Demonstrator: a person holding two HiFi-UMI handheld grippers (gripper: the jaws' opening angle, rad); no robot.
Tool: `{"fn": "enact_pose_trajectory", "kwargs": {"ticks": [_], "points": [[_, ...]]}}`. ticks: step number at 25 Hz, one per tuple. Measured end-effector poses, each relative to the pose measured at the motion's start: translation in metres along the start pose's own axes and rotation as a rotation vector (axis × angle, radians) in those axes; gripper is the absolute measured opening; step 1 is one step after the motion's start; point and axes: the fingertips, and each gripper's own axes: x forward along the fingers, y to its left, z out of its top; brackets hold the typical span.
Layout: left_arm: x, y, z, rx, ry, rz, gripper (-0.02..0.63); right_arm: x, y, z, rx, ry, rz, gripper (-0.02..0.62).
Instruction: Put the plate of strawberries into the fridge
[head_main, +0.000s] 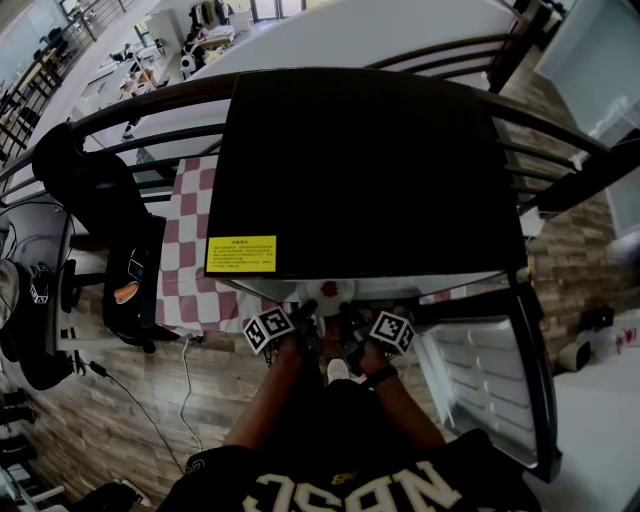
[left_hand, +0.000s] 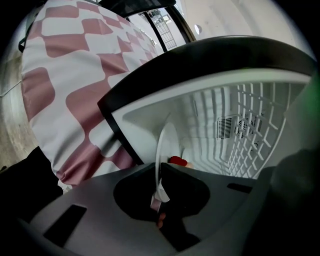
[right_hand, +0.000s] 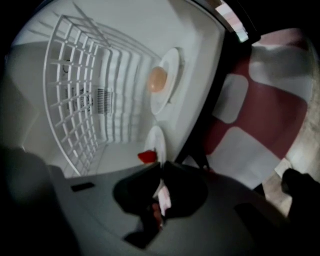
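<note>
My tongs, left gripper (head_main: 308, 315) and right gripper (head_main: 350, 318), clench the plate (head_main: 333, 293) at the open black fridge (head_main: 360, 170) in the head view, checked cloth (head_main: 195, 250) alongside. Left gripper view: jaws pinch its rim, strawberry (left_hand: 177, 161) aboard. Right gripper view: same pinch; I see a second plate (right_hand: 169, 67) with an orange ball (right_hand: 157, 80) deeper in.

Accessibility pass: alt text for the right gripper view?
The right hand-held gripper is shut on the rim of a white plate carrying a strawberry, at the open fridge. Inside: a white wire shelf and a second plate holding a pale orange round item.
</note>
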Motion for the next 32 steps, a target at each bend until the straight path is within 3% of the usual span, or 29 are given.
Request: {"fn": "enact_pose_trajectory", "kwargs": {"ticks": [7, 11, 15, 25, 32], "points": [[0.003, -0.011, 0.003, 0.044, -0.007, -0.032, 0.032, 0.003, 0.002, 0.005, -0.017, -0.017, 0.005, 0.031], [0.005, -0.013, -0.001, 0.080, 0.032, -0.035, 0.050, 0.004, 0.006, 0.009, -0.021, -0.036, 0.032, 0.032], [0.006, -0.011, -0.011, 0.055, 0.101, -0.044, 0.138, 0.003, 0.004, 0.012, -0.016, -0.067, 0.023, 0.032], [-0.004, -0.004, -0.026, 0.058, 0.153, -0.044, 0.169, 0.004, -0.003, 0.015, -0.020, -0.102, -0.008, 0.032], [-0.008, -0.001, -0.044, 0.014, 0.166, -0.100, 0.169, 0.005, -0.004, 0.015, -0.018, -0.109, -0.005, 0.032]]}}
